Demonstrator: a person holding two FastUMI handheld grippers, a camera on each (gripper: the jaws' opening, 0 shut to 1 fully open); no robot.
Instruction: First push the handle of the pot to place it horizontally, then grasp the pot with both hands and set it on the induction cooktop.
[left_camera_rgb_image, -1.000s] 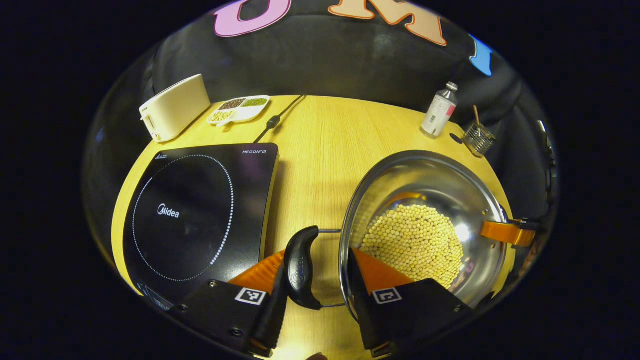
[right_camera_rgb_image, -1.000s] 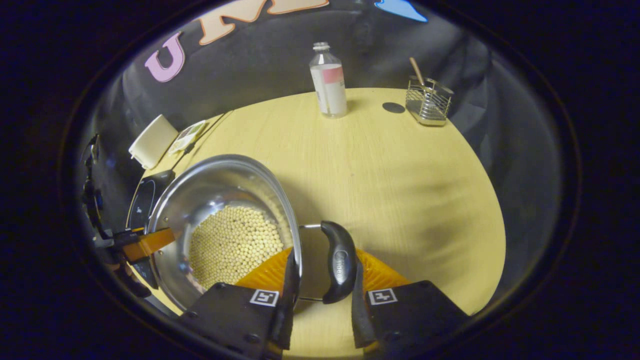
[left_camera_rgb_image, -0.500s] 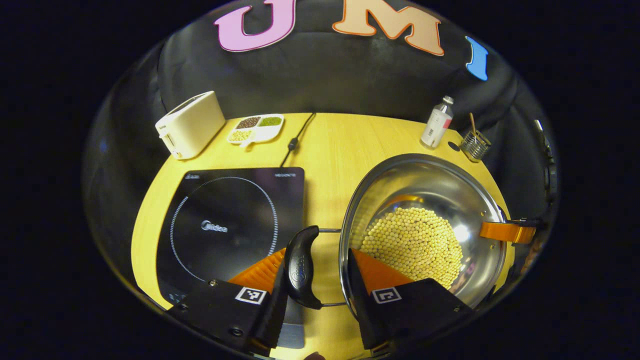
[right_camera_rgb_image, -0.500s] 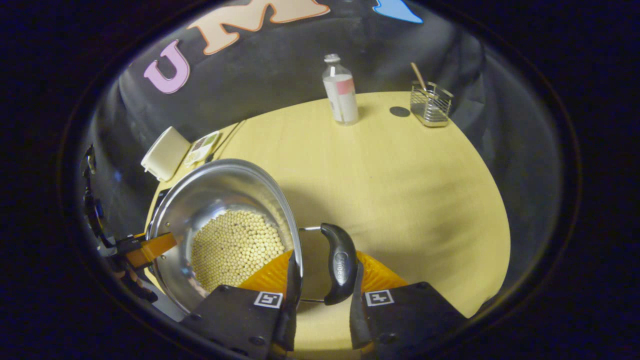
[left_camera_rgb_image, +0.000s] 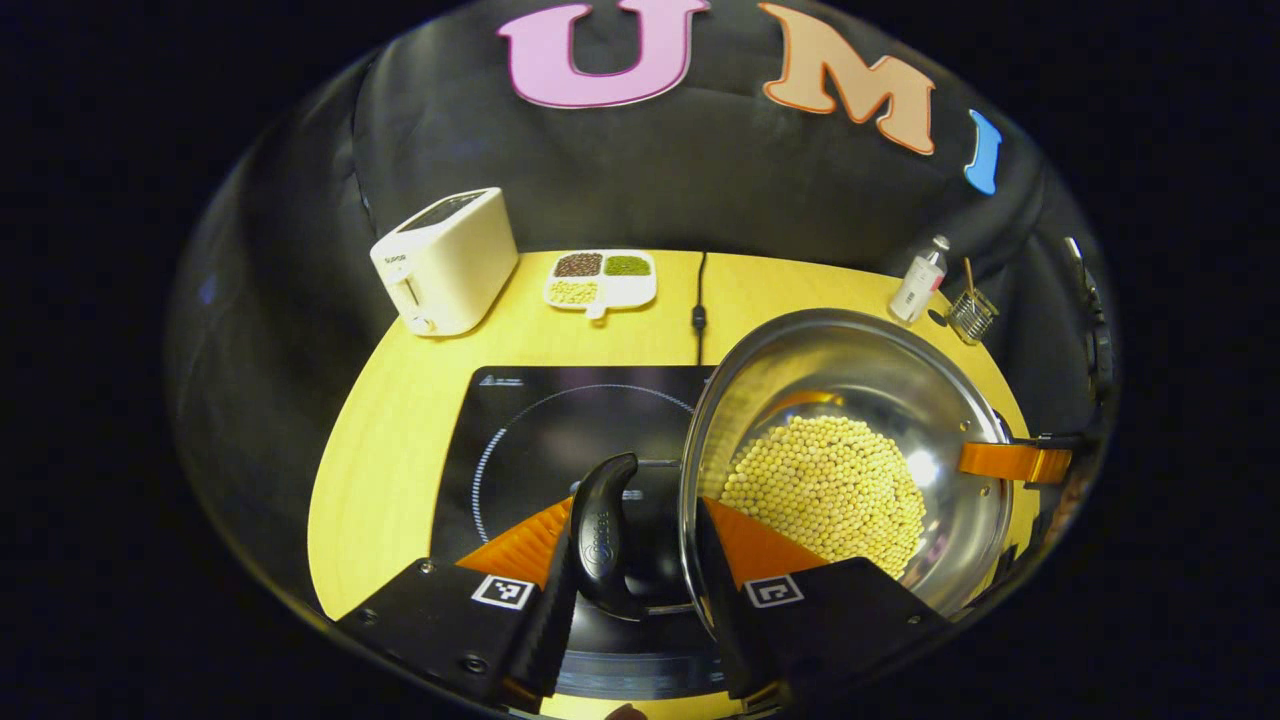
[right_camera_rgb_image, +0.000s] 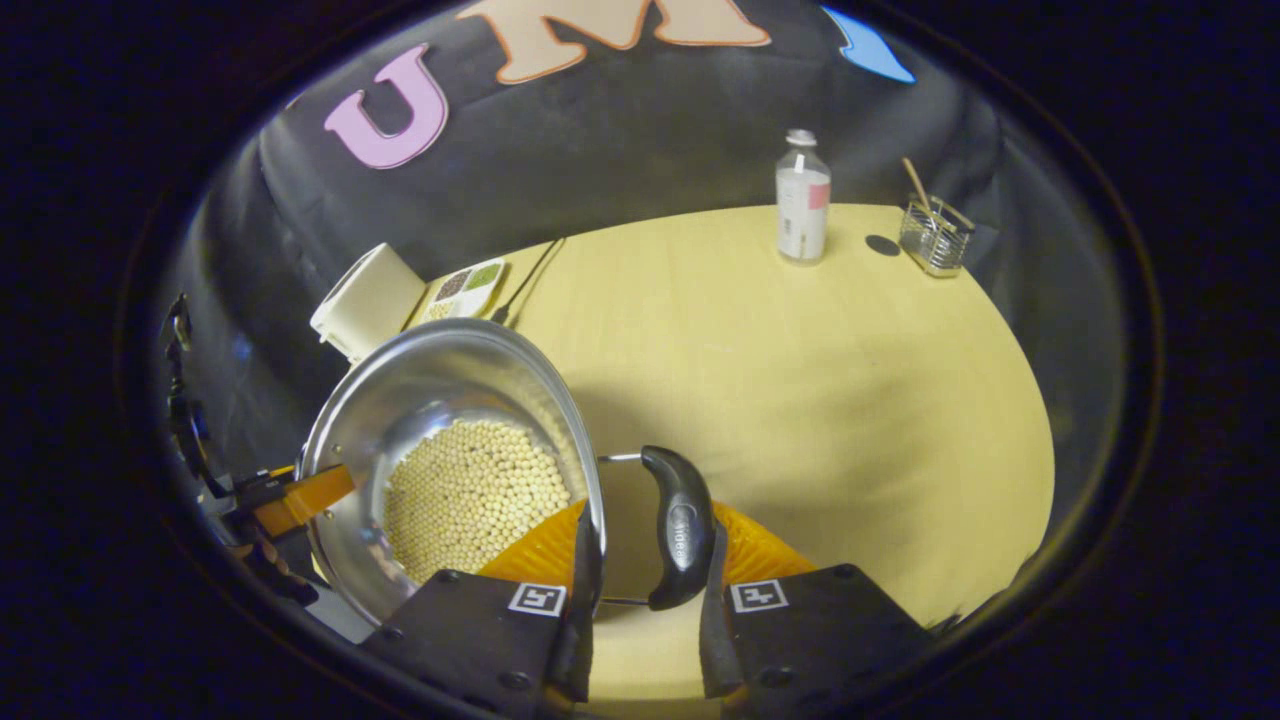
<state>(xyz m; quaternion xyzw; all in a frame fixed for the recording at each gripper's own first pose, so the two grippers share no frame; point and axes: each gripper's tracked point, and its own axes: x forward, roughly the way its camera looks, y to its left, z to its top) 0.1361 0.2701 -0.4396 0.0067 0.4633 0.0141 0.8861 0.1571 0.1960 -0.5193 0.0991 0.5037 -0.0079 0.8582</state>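
Over cooktop (left_camera_rgb_image: 560, 430), pot (left_camera_rgb_image: 850, 450) hangs level, handles (left_camera_rgb_image: 600, 530) pointing sideways.

pot (left_camera_rgb_image: 850, 400) seemingly above cooktop (left_camera_rgb_image: 560, 430), toaster (left_camera_rgb_image: 445, 260) behind.

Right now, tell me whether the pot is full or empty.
Partly filled. The pot holds a layer of pale round beans over its bottom, with bare steel wall showing above them up to the rim.
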